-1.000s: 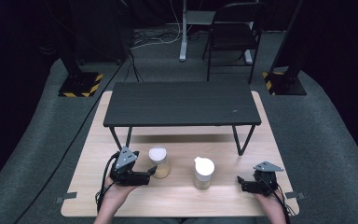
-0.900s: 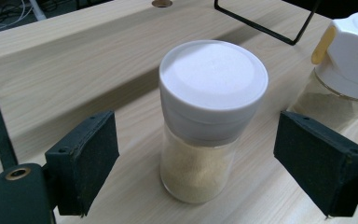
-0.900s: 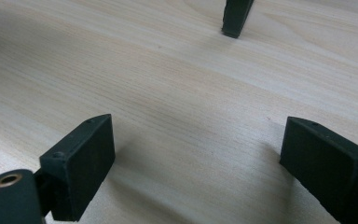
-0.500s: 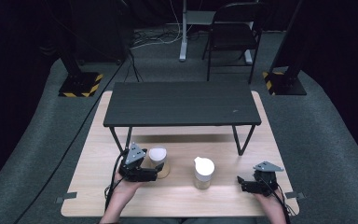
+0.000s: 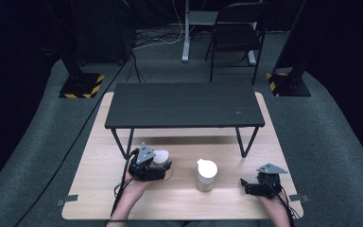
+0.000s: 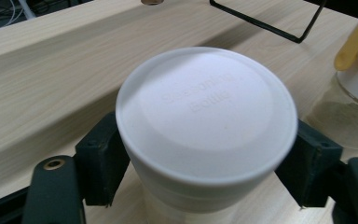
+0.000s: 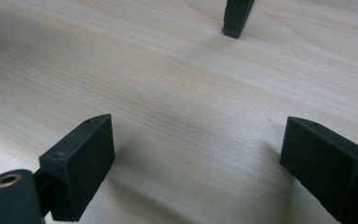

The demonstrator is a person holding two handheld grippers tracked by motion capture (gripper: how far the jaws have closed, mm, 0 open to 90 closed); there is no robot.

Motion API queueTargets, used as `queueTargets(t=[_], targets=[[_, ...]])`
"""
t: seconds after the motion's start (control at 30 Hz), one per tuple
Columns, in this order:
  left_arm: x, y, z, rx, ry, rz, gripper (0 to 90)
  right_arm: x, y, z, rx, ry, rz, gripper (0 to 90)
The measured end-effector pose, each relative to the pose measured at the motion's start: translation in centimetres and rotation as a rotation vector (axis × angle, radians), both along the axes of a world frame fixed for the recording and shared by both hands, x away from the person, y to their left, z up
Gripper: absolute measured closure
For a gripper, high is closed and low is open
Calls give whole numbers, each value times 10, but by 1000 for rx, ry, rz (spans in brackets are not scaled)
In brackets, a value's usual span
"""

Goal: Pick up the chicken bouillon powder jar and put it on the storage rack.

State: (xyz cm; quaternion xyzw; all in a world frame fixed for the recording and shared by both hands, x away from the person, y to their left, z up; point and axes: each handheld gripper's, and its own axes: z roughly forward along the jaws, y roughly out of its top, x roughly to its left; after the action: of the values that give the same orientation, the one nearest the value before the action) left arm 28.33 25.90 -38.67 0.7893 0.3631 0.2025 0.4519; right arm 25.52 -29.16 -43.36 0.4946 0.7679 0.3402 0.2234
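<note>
White-capped seasoning jar (image 6: 205, 135) sits squeezed in my left claw (image 5: 158, 171), whose jaws just closed for lifting; right claw (image 5: 250, 187) gapes, idle.

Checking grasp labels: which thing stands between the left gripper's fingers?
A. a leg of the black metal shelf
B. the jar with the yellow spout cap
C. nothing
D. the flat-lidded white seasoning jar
D: the left gripper has its black fingers against both sides of the flat-lidded white seasoning jar.

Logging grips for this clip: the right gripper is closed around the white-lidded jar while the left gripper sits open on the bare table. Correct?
The sides are swapped. The left gripper clasps the white-lidded jar, as the left gripper view shows; the right gripper rests open over bare table.
</note>
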Motion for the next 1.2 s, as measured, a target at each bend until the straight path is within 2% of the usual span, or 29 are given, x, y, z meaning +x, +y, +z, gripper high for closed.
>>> queueTargets(t=[0.03,0.13,0.73,1.2], targets=[[1,0,-1,-5,2,0,309,0,0,0,0,0,0,88],[2,1,-4,-19,-1,-1,332,0,0,0,0,0,0,87],[0,5,3,-17,16,-8,337,0,0,0,0,0,2,87],[-14,17,27,-49,-22,-19,337,0,0,0,0,0,2,87]])
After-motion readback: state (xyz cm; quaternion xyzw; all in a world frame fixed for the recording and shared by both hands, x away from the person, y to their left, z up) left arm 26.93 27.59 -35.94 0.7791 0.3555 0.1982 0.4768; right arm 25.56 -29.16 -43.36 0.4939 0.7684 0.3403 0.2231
